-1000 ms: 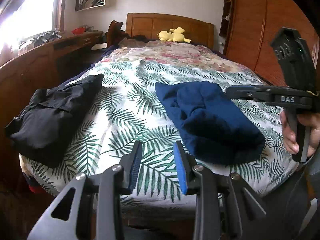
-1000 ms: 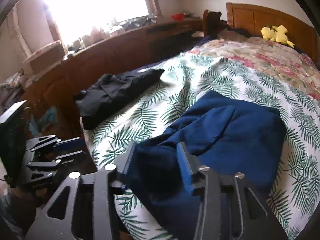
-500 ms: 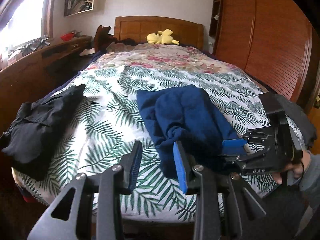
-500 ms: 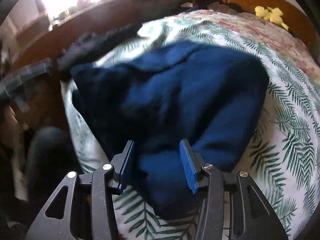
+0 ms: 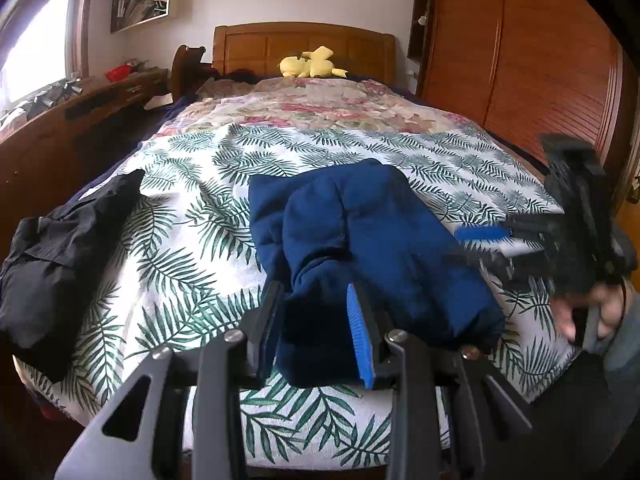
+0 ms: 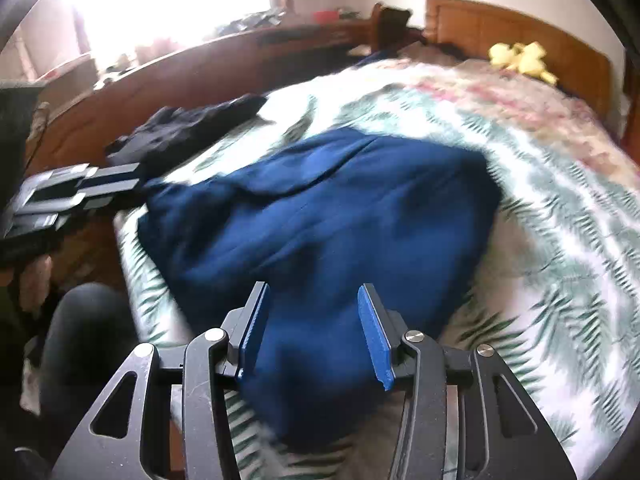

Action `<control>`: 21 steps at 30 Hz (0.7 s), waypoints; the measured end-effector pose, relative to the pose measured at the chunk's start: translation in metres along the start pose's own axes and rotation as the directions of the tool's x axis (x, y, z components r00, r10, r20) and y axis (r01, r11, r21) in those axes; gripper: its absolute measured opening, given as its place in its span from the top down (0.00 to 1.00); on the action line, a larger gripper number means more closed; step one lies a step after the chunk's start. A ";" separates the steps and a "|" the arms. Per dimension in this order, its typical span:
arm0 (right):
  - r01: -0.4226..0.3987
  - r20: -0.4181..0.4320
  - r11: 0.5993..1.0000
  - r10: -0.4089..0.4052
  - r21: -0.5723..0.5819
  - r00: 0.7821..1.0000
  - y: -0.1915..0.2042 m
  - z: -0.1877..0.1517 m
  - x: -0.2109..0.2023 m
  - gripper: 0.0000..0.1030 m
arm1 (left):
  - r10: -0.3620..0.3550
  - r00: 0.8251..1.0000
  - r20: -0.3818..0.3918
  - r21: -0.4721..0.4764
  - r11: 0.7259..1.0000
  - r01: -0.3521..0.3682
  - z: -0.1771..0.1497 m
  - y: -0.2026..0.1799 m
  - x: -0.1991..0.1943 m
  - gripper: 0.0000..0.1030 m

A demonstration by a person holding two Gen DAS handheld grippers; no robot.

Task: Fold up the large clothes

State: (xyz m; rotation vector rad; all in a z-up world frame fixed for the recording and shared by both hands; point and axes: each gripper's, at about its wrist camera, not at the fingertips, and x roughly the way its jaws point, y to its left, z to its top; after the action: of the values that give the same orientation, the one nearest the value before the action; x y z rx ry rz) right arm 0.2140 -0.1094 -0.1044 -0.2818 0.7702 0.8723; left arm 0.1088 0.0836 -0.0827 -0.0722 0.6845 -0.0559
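A folded navy garment point(image 5: 360, 248) lies on the palm-print bedspread point(image 5: 192, 240), with the left gripper point(image 5: 316, 332) low at its near edge, jaws parted. A black garment point(image 5: 60, 248) sits crumpled at the bed's left side, and the right gripper point(image 5: 496, 248), blurred, hangs at the navy garment's right.

No readable text or labels show anywhere.

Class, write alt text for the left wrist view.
The open left gripper frames the near end of a bundled blue garment on a leaf-print bedspread. A black garment lies left; the right gripper reaches in, blurred.
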 end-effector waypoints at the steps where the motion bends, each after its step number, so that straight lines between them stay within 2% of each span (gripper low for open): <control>1: 0.019 0.002 1.000 -0.019 0.012 1.000 -0.010 0.005 0.004 0.55 | 0.003 1.000 -0.003 0.001 1.000 -0.003 0.000 0.000 0.001 0.71; 4: 0.075 -0.011 0.995 -0.075 0.061 0.997 -0.041 0.018 0.019 0.53 | 0.008 1.000 -0.017 0.001 1.000 -0.008 -0.002 0.004 0.005 0.71; 8: 0.112 -0.051 0.982 -0.105 0.150 0.993 -0.085 0.026 0.048 0.49 | 0.022 0.999 -0.041 0.005 1.000 -0.022 -0.007 0.009 0.008 0.71; 10: 0.127 -0.072 0.974 -0.115 0.187 0.991 -0.101 0.026 0.063 0.41 | 0.022 0.998 -0.050 0.002 1.000 -0.022 -0.011 0.011 0.007 0.71; 12: 0.114 -0.076 0.965 -0.098 0.235 0.992 -0.118 0.024 0.075 0.24 | 0.025 0.998 -0.058 0.002 1.000 -0.025 -0.015 0.012 0.005 0.71; 15: 0.086 -0.091 0.944 -0.060 0.319 0.994 -0.142 0.022 0.091 0.13 | 0.037 0.997 -0.068 0.004 0.999 -0.036 -0.020 0.013 0.003 0.71; 18: 0.022 -0.113 0.924 0.023 0.382 0.993 -0.161 0.027 0.105 0.11 | 0.029 0.995 -0.094 -0.003 1.000 -0.030 -0.025 0.015 0.004 0.71; 21: 0.000 -0.102 0.920 0.043 0.391 0.994 -0.168 0.034 0.111 0.11 | 0.039 0.994 -0.104 -0.005 0.999 -0.039 -0.030 0.014 0.002 0.71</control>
State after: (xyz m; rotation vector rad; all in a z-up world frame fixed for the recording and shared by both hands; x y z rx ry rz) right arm 0.4053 -0.1325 -0.1726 0.0354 1.0316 0.7082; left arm 0.0912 0.0963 -0.1083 -0.0633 0.7898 -0.0196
